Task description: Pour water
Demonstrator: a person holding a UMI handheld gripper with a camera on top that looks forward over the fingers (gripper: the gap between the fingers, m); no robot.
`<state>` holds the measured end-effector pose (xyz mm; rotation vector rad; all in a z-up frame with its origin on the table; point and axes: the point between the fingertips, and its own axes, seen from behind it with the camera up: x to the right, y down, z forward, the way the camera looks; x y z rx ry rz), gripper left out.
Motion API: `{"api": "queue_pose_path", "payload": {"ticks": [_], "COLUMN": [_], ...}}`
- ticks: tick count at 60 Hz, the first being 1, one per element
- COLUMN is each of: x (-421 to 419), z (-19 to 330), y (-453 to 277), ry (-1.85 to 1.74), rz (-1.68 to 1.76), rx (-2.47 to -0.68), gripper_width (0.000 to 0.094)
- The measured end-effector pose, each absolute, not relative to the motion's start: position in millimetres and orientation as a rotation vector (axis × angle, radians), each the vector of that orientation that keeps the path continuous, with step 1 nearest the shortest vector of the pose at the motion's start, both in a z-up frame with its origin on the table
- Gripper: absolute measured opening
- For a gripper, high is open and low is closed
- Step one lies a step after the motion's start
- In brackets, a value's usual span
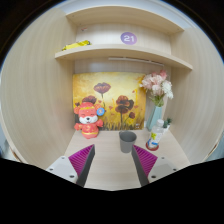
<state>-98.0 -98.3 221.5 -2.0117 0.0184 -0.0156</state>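
The only readable mark is the number "21", in white on a round purple sticker (128,38) fixed to the pale wooden back panel just above the upper wooden shelf (120,54). The poster of painted flowers (112,100) behind the tabletop shows no lettering that can be made out, and no writing can be read on the red and white toy figure (89,120) standing in front of it.
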Motion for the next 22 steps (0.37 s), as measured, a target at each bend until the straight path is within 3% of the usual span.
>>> {"api": "queue_pose_path", "payload": {"ticks": [22], "x": [-121.2], "z": [250.8], "y": [-113.6], "ry": [0.013], "rz": [-0.017], "rx": [-1.986], "gripper_width": [0.0753]}}
